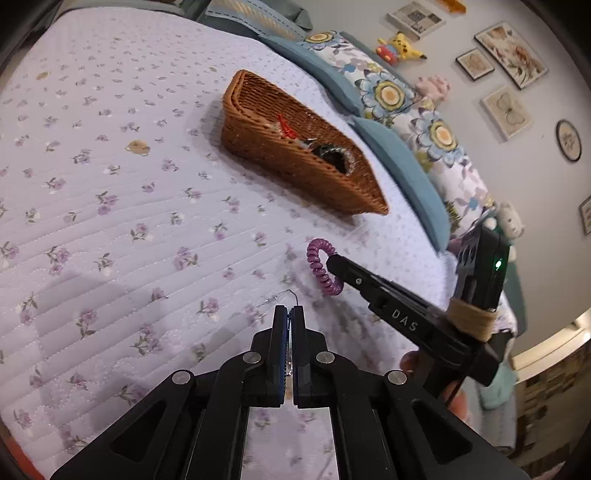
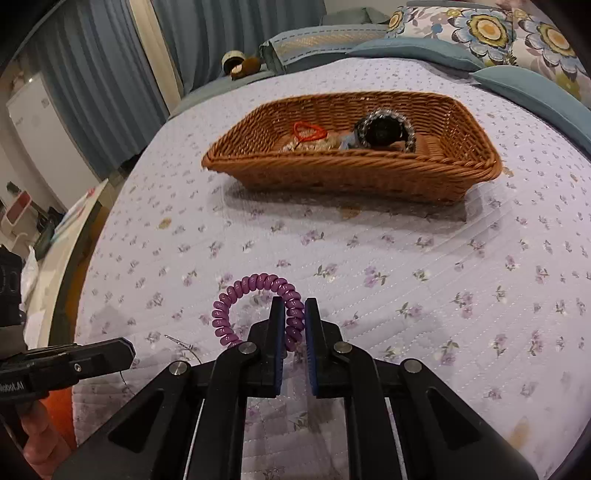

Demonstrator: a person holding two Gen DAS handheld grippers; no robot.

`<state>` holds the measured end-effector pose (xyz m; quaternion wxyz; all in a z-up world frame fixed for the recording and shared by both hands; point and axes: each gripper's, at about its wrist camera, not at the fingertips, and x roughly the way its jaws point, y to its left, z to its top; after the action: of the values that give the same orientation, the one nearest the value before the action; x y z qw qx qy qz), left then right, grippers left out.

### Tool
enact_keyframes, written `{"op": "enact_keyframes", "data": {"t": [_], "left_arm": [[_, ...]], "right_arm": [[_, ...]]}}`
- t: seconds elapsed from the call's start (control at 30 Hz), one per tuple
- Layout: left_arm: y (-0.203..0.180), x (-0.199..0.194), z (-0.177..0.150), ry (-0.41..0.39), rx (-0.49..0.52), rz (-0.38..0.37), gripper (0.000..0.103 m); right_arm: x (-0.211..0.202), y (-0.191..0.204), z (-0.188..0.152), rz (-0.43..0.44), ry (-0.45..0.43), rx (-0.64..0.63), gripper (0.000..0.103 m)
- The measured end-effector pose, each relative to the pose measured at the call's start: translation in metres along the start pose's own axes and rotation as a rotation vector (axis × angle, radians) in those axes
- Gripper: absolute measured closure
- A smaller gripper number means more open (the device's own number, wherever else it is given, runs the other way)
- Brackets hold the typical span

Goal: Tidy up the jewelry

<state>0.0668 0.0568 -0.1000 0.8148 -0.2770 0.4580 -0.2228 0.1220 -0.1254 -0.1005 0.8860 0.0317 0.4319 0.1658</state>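
My right hand-held gripper (image 2: pixel 294 308) has its jaws narrowed on the purple spiral coil bracelet (image 2: pixel 255 306), one side of the loop pinched between the blue pads (image 2: pixel 309 347) while the rest curls out to the left of the fingers, above the bed. From the left wrist view I see the same bracelet (image 1: pixel 322 266) hanging off the tip of the right hand-held gripper (image 1: pixel 334 263), which reaches in from the right.

My left hand-held gripper (image 1: pixel 289 314) has its fingers almost together, and a thin silver wire hook earring (image 1: pixel 281 295) pokes out just past the fingertips; part of it seems caught between the pads, though I cannot tell how firmly. In the right wrist view the left hand-held gripper (image 2: pixel 125 350) sits low to the left of my right one, with thin wire (image 2: pixel 184 347) showing just beside its tip.

Ahead of both, well apart from the fingertips, stands the brown woven wicker basket (image 2: pixel 347 173) on the lilac quilted bedspread with small purple flowers (image 2: pixel 406 266). Inside it I see a red cord loop (image 2: pixel 308 131), a dark beaded bangle (image 2: pixel 384 131) standing on edge toward the right, and a pale tangle of other pieces that I cannot make out.

Beyond the basket lie teal pillows (image 2: pixel 532 86) and pillows with big blue-and-yellow flowers (image 2: pixel 484 26).
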Motion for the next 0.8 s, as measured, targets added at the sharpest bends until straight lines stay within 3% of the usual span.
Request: {"op": "enact_keyframes", "data": {"t": [0.07,0.13,0.2,0.3,0.4,0.47,0.53,0.57,0.63,0.7,0.8], "left_arm": [[-0.001,-0.001,0.002,-0.007,0.001,0.009,0.102],[0.000,0.000,0.001,-0.009,0.016,0.090,0.102],[0.005,0.000,0.001,-0.008,0.009,0.088,0.102],[-0.008,0.002,-0.002,0.012,0.086,0.152,0.102],[-0.014,-0.003,-0.005,0.057,0.083,0.013,0.102],[-0.018,-0.008,-0.003,0.046,0.067,-0.060,0.102],[-0.019,-0.018,0.001,0.004,0.032,-0.181,0.102],[-0.019,-0.020,0.003,-0.004,0.034,-0.171,0.102],[-0.017,-0.013,0.004,0.011,0.050,-0.051,0.102],[-0.006,-0.010,0.000,0.026,-0.008,-0.115,0.101],[-0.013,-0.010,-0.001,0.018,0.026,-0.076,0.101]], "right_arm": [[-0.002,-0.001,0.000,0.002,-0.005,0.005,0.091],[-0.004,-0.002,0.001,0.003,-0.008,0.011,0.091],[-0.004,-0.003,0.001,0.003,-0.007,0.015,0.091],[-0.003,-0.005,0.001,0.006,-0.004,0.025,0.091],[-0.004,-0.007,0.002,0.011,-0.007,0.035,0.091],[-0.006,-0.007,0.002,0.013,-0.013,0.039,0.091],[-0.009,-0.008,0.003,0.017,-0.024,0.040,0.091],[-0.010,-0.008,0.003,0.019,-0.030,0.041,0.091],[-0.012,-0.009,0.003,0.021,-0.037,0.046,0.091],[-0.013,-0.010,0.004,0.027,-0.043,0.049,0.091],[-0.017,-0.011,0.005,0.018,-0.052,0.047,0.091]]}}
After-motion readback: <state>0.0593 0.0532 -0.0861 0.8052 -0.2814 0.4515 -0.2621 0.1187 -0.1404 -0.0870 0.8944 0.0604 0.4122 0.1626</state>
